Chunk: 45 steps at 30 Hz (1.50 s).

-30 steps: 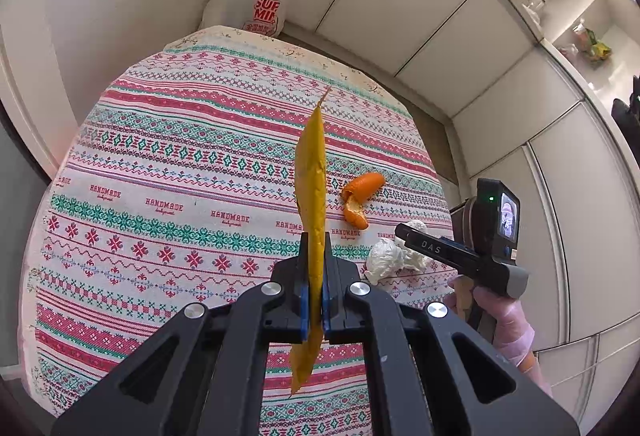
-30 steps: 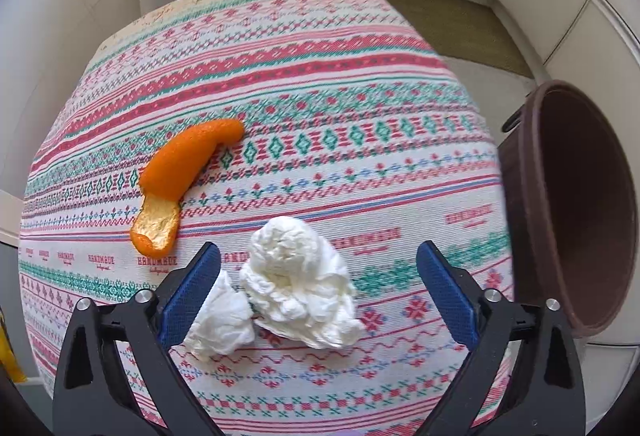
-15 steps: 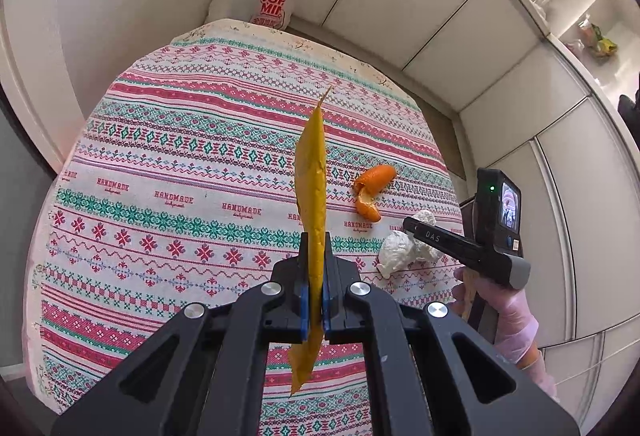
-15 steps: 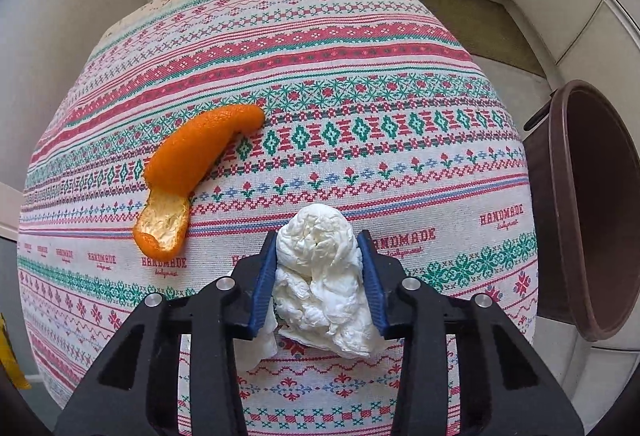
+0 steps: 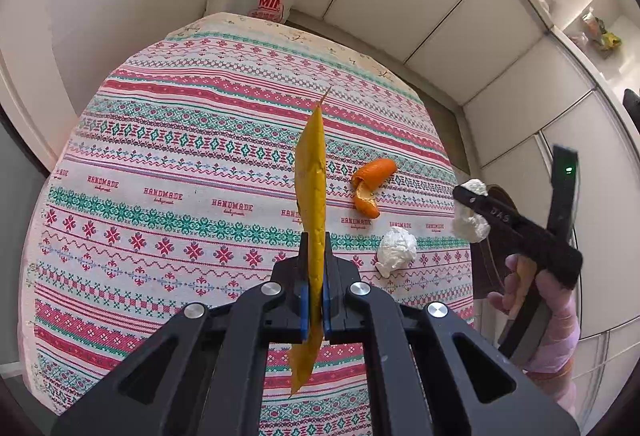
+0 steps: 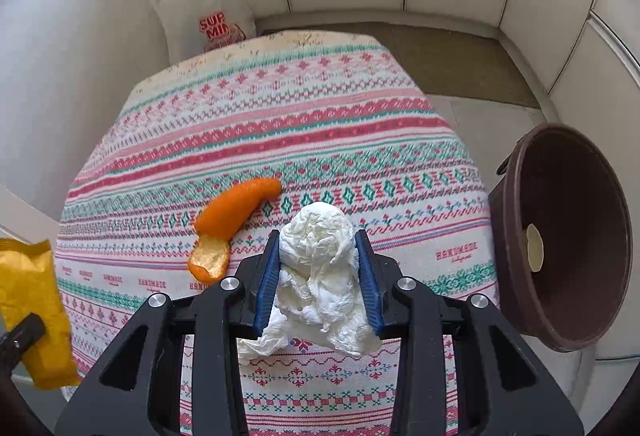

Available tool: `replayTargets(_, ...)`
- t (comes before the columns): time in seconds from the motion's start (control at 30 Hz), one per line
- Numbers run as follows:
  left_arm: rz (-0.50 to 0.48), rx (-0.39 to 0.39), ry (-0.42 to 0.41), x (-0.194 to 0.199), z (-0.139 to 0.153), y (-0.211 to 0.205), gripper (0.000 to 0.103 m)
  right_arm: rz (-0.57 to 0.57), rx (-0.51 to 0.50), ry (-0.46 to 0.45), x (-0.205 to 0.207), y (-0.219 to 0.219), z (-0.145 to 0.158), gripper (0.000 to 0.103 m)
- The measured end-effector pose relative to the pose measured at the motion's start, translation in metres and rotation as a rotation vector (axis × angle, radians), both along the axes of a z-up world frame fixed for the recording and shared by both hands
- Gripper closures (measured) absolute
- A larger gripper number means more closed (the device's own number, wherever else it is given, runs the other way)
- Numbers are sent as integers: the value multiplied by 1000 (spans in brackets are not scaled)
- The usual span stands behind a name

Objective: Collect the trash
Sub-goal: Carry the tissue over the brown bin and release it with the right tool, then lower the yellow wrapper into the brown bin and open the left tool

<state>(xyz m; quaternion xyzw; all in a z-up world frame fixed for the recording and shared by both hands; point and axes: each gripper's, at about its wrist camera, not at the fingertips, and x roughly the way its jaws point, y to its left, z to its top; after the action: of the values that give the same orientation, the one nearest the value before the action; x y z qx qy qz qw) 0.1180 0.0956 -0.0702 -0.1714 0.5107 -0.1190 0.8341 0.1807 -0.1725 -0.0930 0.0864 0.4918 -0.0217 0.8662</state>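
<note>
Right wrist view: right hand-held gripper (image 6: pixel 316 276) clamps crumpled tissue (image 6: pixel 318 268); carry level over the brown bin (image 6: pixel 568 236) before releasing.

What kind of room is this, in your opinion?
Probably a home kitchen or dining corner: a table with a patterned tablecloth, white cabinet doors, a shopping bag on the floor and a brown bin.

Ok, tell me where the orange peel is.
The orange peel lies on the tablecloth, just left of the right claw and its tissue wad; the brown bin stands beyond the table's right edge.
</note>
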Motion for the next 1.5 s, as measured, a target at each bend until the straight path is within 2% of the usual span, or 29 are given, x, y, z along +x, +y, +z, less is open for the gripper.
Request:
replayTargets(0.2,-4,3,5,5,-3,-13,99,-88,27,-160,-17,-50,57,68)
replayTargets(0.37,-23,6,10,10,-6,-26,99,-187,-69,-279,-38,-86,86,67)
replayTargets(0.63,-50,5,6,12,-9,-51,99,-367,-214,-416,-68,-145,102,67)
replayTargets(0.77,-72,12,0,11,-10,-65,99,-441,-248,-431,-77,-171,98,64)
replayTargets(0.83,-82,19,-6,10,-11,-71,99,-476,-256,-434,-81,-181,95,50)
replayTargets(0.97,-105,28,-19,9,-11,-87,99,-506,-281,-437,-87,-192,94,47)
replayTargets(1.03,-117,32,-21,9,-13,-95,99,-525,-290,-444,-93,-197,95,35)
replayTargets(1.1,-127,33,-20,10,-14,-102,99,-540,-306,-455,-98,-202,97,28)
replayTargets(1.2,-147,31,-27,9,-14,-117,99,-591,-337,-483,-111,-210,102,8)
replayTargets(1.4,-209,-3,-123,5,7,-159,99,-685,-335,-488,-134,-239,108,7)
replayTargets(1.5,-220,-59,-177,7,23,-187,99,-723,-373,-474,-145,-255,105,7)
